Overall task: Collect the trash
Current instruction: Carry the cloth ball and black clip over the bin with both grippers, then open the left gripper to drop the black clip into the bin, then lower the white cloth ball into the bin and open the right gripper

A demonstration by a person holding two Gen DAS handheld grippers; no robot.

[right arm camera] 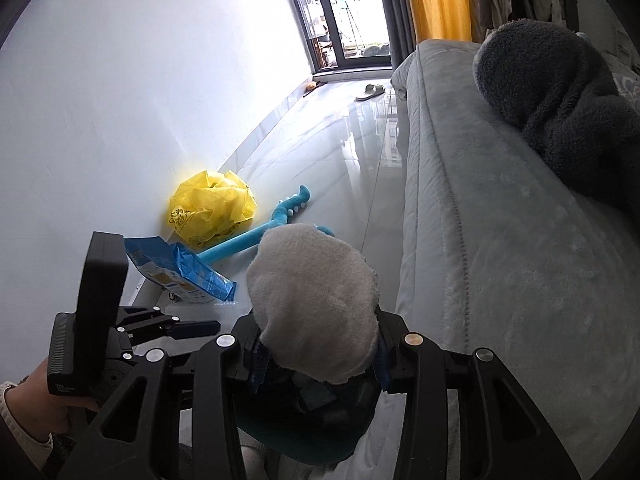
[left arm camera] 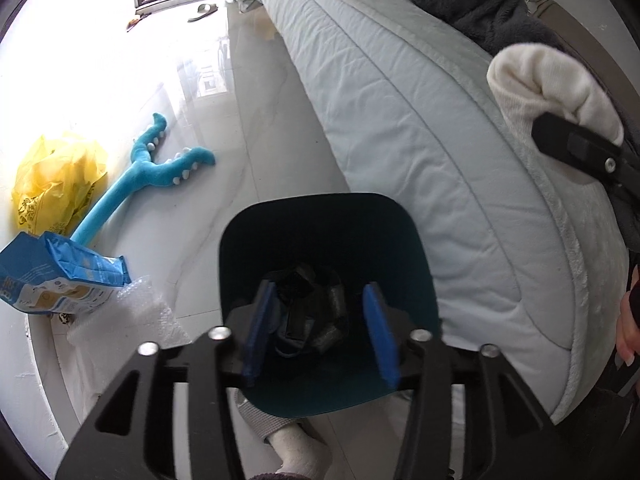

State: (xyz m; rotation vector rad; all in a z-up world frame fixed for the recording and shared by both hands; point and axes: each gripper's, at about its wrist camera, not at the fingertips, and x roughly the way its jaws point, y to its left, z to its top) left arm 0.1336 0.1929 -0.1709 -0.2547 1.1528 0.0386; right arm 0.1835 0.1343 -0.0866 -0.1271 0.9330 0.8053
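My left gripper (left arm camera: 320, 332) hangs right over the mouth of the dark teal bin (left arm camera: 320, 240), jaws spread wide, nothing between the blue pads (left arm camera: 258, 328). Down inside the bin, between the pads in frame, sits dark crumpled trash (left arm camera: 308, 312), black and grey pieces, too murky to name.

My right gripper (right arm camera: 318, 356) has its jaws clamped on a white cloth wad (right arm camera: 316, 304), looks like terry fabric; it bulges up above the pads and fills the lower centre of the right wrist view. Same wad shows in the left wrist view at right, upper middle, with one black finger tip of the right gripper across it. In the right wrist view the bin (right arm camera: 304, 436) sits directly under the held wad, at bottom centre.

My left hand (right arm camera: 36, 408) shows at lower left of the right wrist view, wrapped on the left gripper's handle.

Outward on the floor (left arm camera: 248, 120), left side of the left wrist view: blue snack bag (left arm camera: 60, 276) lying on clear bubble wrap (left arm camera: 132, 316), both near the wall. Above them a crumpled yellow plastic bag (left arm camera: 56, 184), and a blue plush toy (left arm camera: 148, 176) with white nubs stretched between the yellow bag and mid-floor. A slipper (left arm camera: 204, 11) lies far back by the glass door, upper centre.

Right half of both views: pale blue bed (left arm camera: 400, 140), dark grey fleece blanket (left arm camera: 476, 4) heaped on it at upper right. Yellow curtain (right arm camera: 436, 0) hangs at top of the right wrist view.
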